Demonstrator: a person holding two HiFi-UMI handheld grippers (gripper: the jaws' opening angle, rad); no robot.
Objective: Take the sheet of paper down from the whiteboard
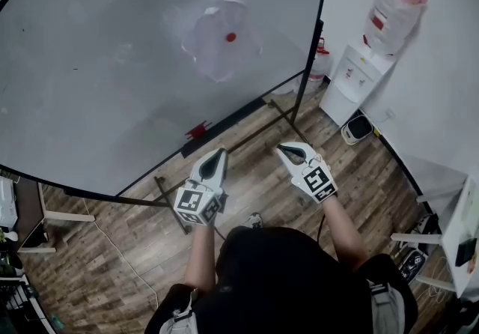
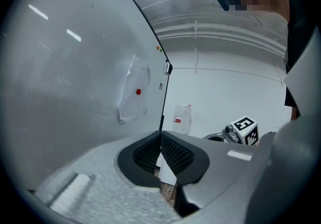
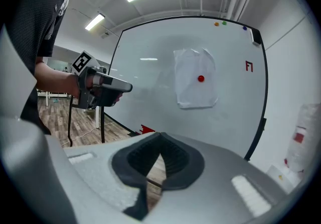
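Observation:
A crumpled white sheet of paper [image 1: 218, 40] hangs on the big whiteboard [image 1: 97, 78], pinned by a red magnet [image 1: 231, 37]. My left gripper [image 1: 218, 154] and right gripper [image 1: 284, 150] are held side by side in front of the board's lower edge, well short of the paper, both shut with nothing in them. In the left gripper view the paper [image 2: 133, 95] lies ahead to the left of the gripper [image 2: 161, 135], and the right gripper [image 2: 242, 130] shows beside it. The right gripper view has the paper [image 3: 196, 78] above its gripper [image 3: 160, 136], with the left gripper [image 3: 103, 88] at the left.
The whiteboard's black stand [image 1: 288, 115] has legs on the wooden floor. A small red object [image 1: 198, 130] sits on the board's tray. A white water dispenser [image 1: 350, 84] with a bottle [image 1: 393, 14] stands at the right wall, and a white table [image 1: 460, 231] is at the far right.

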